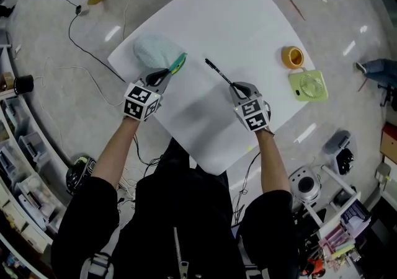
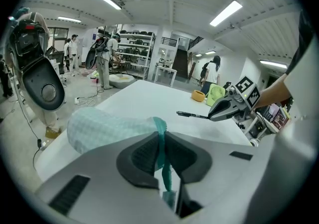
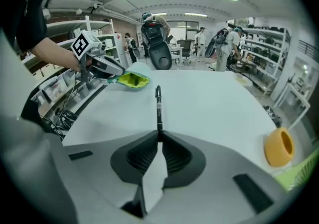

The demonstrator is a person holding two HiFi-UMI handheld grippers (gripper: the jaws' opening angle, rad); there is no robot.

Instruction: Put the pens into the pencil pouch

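Thin black pen [image 1: 218, 73] being pinched in the down-tilting right gripper [image 1: 236, 87], over white table [image 1: 248, 17]. Squeezing edge of pale green cloth pouch [image 1: 152, 51] with left gripper [image 1: 166, 73]. Showing pouch's yellow-green mouth only in right gripper view.

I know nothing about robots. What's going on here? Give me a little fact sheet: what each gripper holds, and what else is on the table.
left gripper: shut on the green edge of the pouch
right gripper: shut on one end of a black pen
pen: points toward the pouch, not yet inside
also on table: orange tape roll, green fan
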